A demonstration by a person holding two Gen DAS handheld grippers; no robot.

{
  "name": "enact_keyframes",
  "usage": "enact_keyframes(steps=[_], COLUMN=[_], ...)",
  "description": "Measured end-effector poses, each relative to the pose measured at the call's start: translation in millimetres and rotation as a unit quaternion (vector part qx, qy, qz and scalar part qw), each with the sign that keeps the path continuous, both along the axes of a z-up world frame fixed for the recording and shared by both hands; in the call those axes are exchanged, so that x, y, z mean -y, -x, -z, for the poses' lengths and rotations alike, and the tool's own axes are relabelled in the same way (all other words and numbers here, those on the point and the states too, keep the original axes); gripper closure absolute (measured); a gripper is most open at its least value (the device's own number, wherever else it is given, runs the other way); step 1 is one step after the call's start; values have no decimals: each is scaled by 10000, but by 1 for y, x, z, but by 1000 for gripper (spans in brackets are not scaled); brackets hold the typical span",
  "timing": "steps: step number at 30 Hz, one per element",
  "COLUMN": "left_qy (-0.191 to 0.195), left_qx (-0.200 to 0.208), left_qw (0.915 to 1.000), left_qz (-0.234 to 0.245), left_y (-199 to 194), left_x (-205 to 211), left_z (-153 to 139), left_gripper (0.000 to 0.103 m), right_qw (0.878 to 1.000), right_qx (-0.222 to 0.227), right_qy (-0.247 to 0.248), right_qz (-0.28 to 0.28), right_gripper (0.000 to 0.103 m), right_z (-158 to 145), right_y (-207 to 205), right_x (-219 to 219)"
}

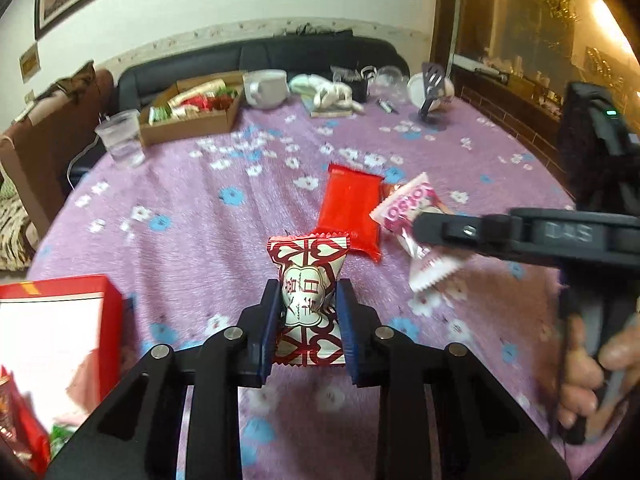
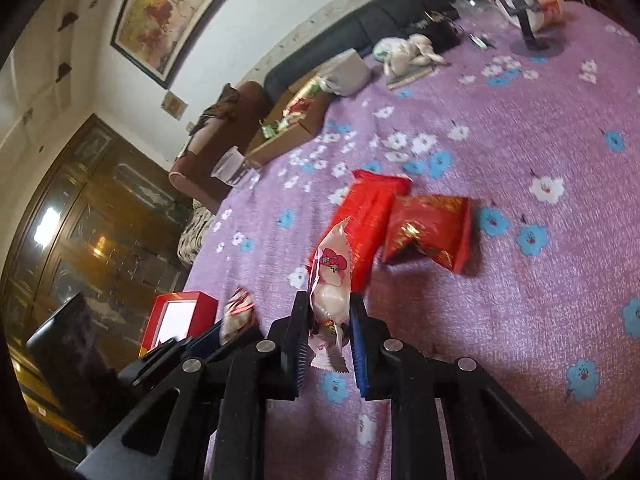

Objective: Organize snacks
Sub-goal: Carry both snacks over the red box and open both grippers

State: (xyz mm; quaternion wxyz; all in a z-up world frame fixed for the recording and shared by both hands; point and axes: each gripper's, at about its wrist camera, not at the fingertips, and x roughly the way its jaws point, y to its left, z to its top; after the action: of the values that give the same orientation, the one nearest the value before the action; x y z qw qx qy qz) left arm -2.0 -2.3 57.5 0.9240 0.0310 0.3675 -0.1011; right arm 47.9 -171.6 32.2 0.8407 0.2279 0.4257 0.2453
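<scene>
Purple flowered cloth point(image 1: 192, 216) covers the surface, with a cardboard box point(image 1: 188, 124) of snacks at its far edge and a red box point(image 1: 60, 320) at the near left. Two red packets lie mid-surface: a plain one point(image 2: 372, 208) touching a gold-printed one point(image 2: 432, 228). Left gripper point(image 1: 308, 304) is clamped on a red-and-white patterned candy point(image 1: 306, 276), held upright above the cloth. Right gripper point(image 2: 330, 312) pinches a pink-and-white wrapped sweet point(image 2: 330, 280), also off the cloth.
</scene>
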Motion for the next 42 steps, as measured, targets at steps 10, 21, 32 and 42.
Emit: enact_keyframes(steps=[10,21,32,42], left_qy=[-243,-211,-33,82], left_qx=[732,913,940,898], left_qw=[9967,9921,9866,9834], left_qz=[-270,-832,-1335,-1575], left_y=[68,111,123,129], left_x=[-43,-111,-164,-192], left_z=[-42,-50,-40,-30], left_gripper=[78,78,78,78], right_qw=[9980,9951,9859,9785], right_qx=[579,831,1056,1016], right_qy=[252,472,7,36], right_qz=[46,-243,-1296,-1795], right_gripper=[84,84,84,84], right_z=[-9,-25,-50,-45], right_y=[8,34,80,109], right_x=[-7,-57,-174,-237])
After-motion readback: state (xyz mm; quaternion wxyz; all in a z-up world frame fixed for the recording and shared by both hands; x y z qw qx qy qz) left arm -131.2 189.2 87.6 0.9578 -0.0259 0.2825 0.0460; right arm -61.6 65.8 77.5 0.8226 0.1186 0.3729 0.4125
